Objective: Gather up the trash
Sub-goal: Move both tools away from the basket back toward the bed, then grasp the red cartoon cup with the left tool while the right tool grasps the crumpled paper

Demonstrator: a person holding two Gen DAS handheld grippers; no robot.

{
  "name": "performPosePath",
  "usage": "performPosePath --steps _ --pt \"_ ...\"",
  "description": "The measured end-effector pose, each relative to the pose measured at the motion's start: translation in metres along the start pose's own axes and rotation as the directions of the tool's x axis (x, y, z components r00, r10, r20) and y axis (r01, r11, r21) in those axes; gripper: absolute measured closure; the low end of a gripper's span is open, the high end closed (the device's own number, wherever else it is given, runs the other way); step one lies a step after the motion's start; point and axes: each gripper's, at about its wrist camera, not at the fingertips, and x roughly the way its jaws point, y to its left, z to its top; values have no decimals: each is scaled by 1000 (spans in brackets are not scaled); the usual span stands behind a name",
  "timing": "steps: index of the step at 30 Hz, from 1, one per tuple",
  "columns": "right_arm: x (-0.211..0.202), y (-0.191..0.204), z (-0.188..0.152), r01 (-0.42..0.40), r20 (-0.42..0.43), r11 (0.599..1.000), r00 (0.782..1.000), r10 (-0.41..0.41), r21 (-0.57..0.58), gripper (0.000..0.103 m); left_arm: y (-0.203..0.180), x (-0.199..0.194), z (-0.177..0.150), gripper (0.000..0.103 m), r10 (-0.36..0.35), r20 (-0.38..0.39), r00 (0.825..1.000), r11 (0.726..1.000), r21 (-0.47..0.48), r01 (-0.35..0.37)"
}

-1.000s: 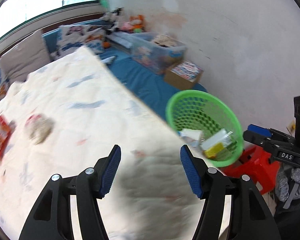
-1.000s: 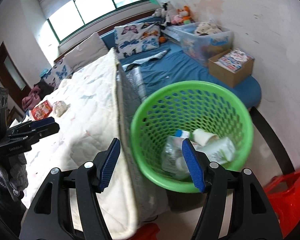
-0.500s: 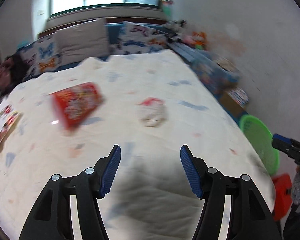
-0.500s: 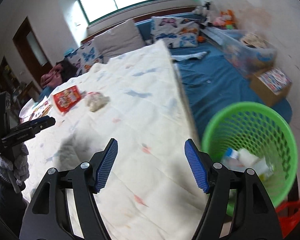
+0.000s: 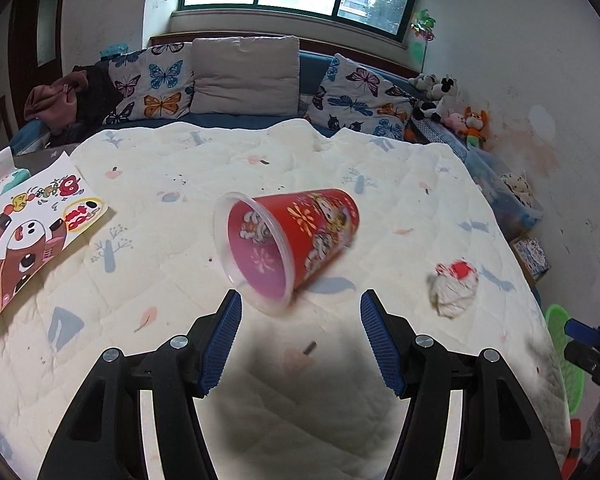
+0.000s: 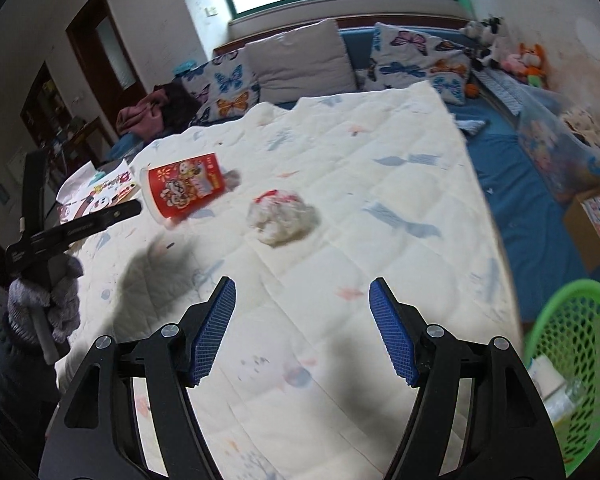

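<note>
Left hand-held gripper: jaws spread wide, holding nothing, poised over the bed with the rim of the red cup just beyond its fingertips.

Red cup: printed plastic, lying on its side near the bed's middle, open mouth toward the left hand-held gripper.

Crumpled wrapper: white wad with red print, possibly tissue, on the quilt between the cup and the bed's right edge.

Right hand-held gripper: jaws spread, empty, above the quilt short of the wrapper.

Green basket: mesh bin off the bed's right edge, trash already inside.

Picture sheet: at the bed's left edge.
</note>
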Motion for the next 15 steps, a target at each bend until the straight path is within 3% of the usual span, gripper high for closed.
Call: performPosePath --steps 10,15 --pt "41 19 18 -6 -40 999 999 5 -31 33 6 44 19 53 -62 -16 998 998 -24 62" --pt "62 23 29 -3 -48 999 999 0 -47 33 6 57 25 70 -98 -17 995 995 -32 97"
